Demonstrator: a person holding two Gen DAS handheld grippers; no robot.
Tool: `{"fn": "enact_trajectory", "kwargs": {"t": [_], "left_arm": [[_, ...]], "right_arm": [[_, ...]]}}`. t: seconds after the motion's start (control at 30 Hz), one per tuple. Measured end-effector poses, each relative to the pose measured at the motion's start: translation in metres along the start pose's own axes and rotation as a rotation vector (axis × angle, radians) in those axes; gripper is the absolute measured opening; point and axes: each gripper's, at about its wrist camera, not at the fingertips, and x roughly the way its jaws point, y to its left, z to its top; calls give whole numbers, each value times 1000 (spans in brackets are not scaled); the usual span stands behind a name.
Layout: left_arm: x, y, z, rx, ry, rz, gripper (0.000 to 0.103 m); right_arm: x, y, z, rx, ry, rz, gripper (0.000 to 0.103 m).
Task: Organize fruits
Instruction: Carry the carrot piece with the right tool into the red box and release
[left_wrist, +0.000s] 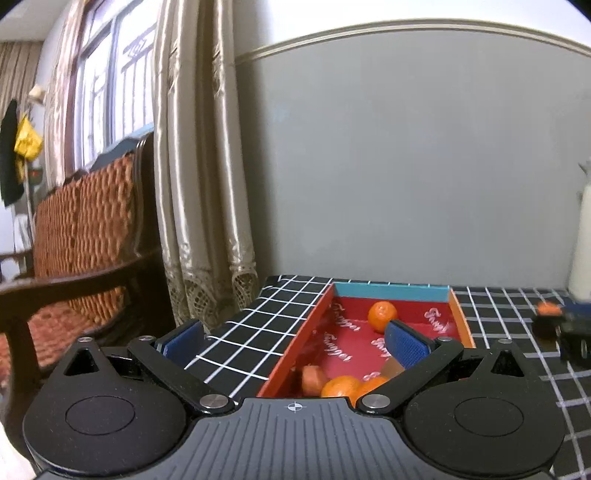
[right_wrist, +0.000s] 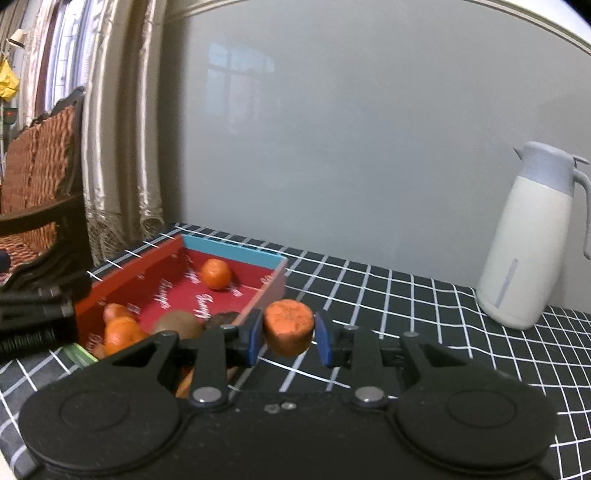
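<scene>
Right hand-held gripper (right_wrist: 288, 338) is clamped on an orange fruit piece (right_wrist: 288, 326), held clear of the surface (right_wrist: 406, 314) just beside the red box's (right_wrist: 129, 269) near corner. Left hand-held gripper (left_wrist: 295, 343) stands wide open and empty over the box's edge. To finish well, carry the piece over the box wall and release low among the oranges (right_wrist: 216, 273), so nothing rolls. Beyond the box: checked black cloth, a white jug (right_wrist: 528, 243), curtains (right_wrist: 122, 122), a grey wall.

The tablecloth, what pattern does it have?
The tablecloth is black with a grid of thin white lines. It shows best in the right wrist view.
</scene>
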Motion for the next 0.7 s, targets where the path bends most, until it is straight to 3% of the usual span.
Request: {"fn": "enact_trajectory", "kwargs": {"t": [0.17,0.4,0.7], "left_arm": [[-4,19,-5,36,0,14,103],[1,46,-8,-2,19,29,103],[2,46,-12,39,34,12,103]], "right_arm": [[-2,17,7,-13,-14,23,28],[1,43,9,-54,-9,52,28],[18,58,0,-74,38,64,28]]}}
